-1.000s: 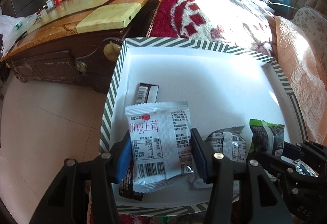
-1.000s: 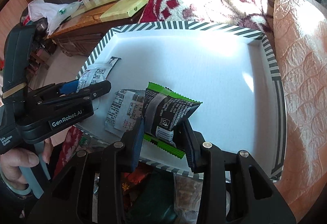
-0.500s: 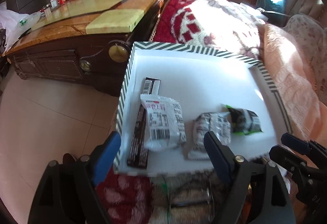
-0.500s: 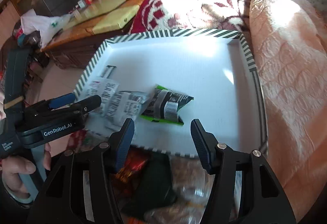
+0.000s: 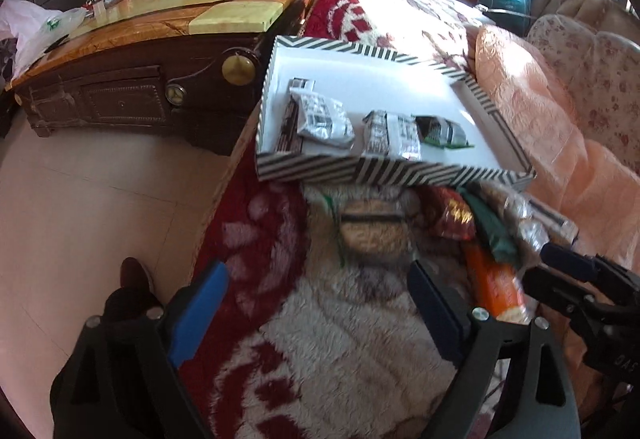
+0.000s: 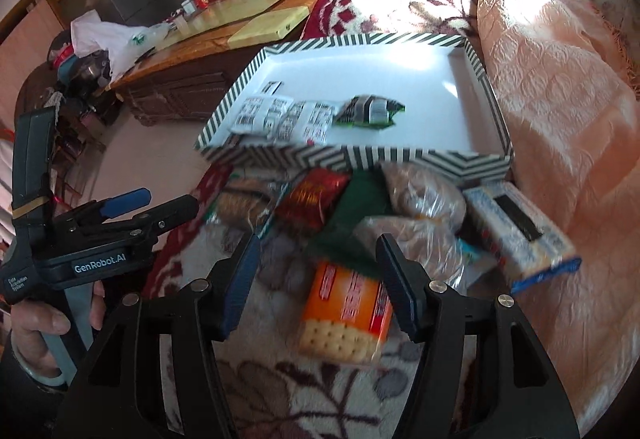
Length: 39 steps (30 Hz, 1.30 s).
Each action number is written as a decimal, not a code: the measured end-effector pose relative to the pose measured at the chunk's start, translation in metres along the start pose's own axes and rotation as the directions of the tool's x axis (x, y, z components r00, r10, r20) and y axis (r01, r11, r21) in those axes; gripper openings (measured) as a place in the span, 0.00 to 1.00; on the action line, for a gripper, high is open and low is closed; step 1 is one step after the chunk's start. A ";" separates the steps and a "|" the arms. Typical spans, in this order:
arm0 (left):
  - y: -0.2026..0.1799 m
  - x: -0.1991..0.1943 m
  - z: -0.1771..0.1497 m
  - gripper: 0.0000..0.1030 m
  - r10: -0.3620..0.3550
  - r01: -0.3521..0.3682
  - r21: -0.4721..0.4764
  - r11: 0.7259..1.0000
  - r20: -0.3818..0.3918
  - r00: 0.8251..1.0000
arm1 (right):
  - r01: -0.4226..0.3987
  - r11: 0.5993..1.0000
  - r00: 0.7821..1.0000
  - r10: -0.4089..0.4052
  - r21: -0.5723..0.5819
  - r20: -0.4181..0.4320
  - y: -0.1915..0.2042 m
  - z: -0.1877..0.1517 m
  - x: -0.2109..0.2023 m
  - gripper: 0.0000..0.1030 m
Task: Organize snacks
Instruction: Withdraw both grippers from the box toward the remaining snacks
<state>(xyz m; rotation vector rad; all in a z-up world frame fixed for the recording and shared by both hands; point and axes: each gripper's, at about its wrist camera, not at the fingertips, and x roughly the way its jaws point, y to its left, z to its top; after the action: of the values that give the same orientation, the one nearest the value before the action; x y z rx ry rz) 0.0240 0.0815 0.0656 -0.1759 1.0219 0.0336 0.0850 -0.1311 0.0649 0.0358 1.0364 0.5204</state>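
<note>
Both jaws spread wide, nothing between them: left hand-held gripper (image 5: pixel 316 313) over the red-and-cream plush blanket (image 5: pixel 340 355), right hand-held gripper (image 6: pixel 318 273) over an orange cracker packet (image 6: pixel 346 313). Striped-rim white tray (image 6: pixel 486 95) ahead on the blanket, four snacks inside along its near-left part: dark bar (image 5: pixel 290 119) by the left wall, white pouch (image 5: pixel 324 119) overlapping it, second white pouch (image 5: pixel 390 135) just beside, green-edged dark pouch (image 6: pixel 370 111) touching that one. Loose pile just in front of the tray's near wall: round biscuit pack (image 5: pixel 374 229), red foil packet (image 6: pixel 316 197), dark green packet (image 6: pixel 356 211), clear bags (image 6: pixel 420 217), blue-and-white box (image 6: pixel 520 227). Wooden tabletop (image 5: pixel 192 15) beyond, left.
</note>
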 end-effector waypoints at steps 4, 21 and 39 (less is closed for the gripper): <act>-0.003 0.002 -0.003 0.90 -0.009 0.009 0.022 1.000 -0.008 1.000 | -0.016 1.000 1.000 0.017 0.008 -0.019 0.004 -0.009 -0.001 0.59; -0.033 0.050 0.022 0.90 -0.054 0.057 0.039 0.998 -0.077 0.996 | 0.008 1.000 0.999 -0.007 0.028 -0.043 -0.006 -0.011 0.001 0.59; -0.029 0.057 0.020 0.50 -0.076 0.081 0.084 0.993 -0.059 0.995 | -0.010 1.000 0.998 0.010 0.010 -0.065 0.001 0.005 0.013 0.59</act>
<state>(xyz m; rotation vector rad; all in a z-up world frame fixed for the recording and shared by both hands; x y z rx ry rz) 0.0740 0.0531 0.0308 -0.1383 1.0694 -0.0872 0.0940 -0.1237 0.0571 0.0330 1.1026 0.5284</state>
